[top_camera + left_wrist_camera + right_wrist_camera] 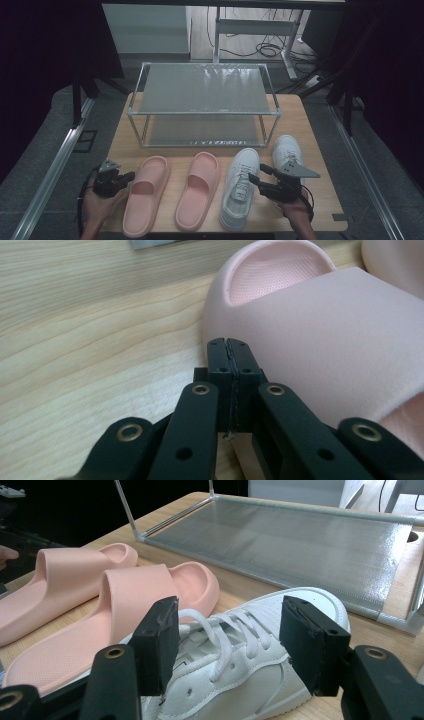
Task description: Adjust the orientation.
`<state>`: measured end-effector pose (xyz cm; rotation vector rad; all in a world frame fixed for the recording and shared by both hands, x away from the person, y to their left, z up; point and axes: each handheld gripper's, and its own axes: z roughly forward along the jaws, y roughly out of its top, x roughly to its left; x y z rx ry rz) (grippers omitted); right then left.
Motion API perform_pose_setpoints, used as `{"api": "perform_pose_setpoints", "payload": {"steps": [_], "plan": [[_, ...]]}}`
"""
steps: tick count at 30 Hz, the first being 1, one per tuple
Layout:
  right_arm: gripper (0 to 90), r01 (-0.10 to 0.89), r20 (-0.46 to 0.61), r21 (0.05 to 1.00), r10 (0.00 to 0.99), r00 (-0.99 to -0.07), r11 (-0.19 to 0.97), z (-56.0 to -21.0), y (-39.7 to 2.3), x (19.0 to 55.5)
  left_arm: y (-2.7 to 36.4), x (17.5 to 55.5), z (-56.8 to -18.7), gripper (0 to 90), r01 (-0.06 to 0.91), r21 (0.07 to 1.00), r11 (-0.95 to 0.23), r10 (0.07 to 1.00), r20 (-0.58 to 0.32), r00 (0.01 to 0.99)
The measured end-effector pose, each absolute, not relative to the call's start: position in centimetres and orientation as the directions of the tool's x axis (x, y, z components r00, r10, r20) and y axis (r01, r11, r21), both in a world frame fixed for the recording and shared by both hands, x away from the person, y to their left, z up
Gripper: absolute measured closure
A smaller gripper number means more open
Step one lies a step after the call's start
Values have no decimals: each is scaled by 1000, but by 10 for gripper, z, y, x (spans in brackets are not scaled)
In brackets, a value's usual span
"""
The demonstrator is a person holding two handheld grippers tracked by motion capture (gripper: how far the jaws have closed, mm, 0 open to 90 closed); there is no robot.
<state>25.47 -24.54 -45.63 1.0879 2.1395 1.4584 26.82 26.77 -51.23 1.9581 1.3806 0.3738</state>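
Note:
Two pink slides lie side by side on the wooden table, the left slide (145, 195) and the right slide (199, 190). Beside them are a white laced sneaker (240, 187) and a second white sneaker (286, 150). My left gripper (130, 176) is shut with nothing in it, and its tip (231, 347) is close against the left slide's (325, 330) outer side. My right gripper (259, 174) is open. Its jaws (232, 630) stand wide on either side of the laced sneaker (235, 680) without pressing on it.
A two-tier metal shoe rack (205, 90) with mesh shelves stands at the back of the table (320, 150), both shelves bare. Its lower shelf (310, 540) lies just beyond the shoes. Cables and a desk frame sit on the floor behind.

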Motion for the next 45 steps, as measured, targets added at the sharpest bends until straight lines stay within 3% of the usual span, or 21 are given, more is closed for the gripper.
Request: {"api": "perform_pose_setpoints", "payload": {"steps": [11,27,45], "plan": [[416,410,145,893,747,-649,184,-458,-246,256,268,270,-509,884,698,693,-182,904,-162,396],[416,409,141,893,747,-650,187,-459,-244,255,287,202,-491,900,641,754,-147,889,-183,419],[416,408,141,894,746,-651,187,-457,-242,252,258,183,-496,900,632,741,-227,849,-167,501]]}}
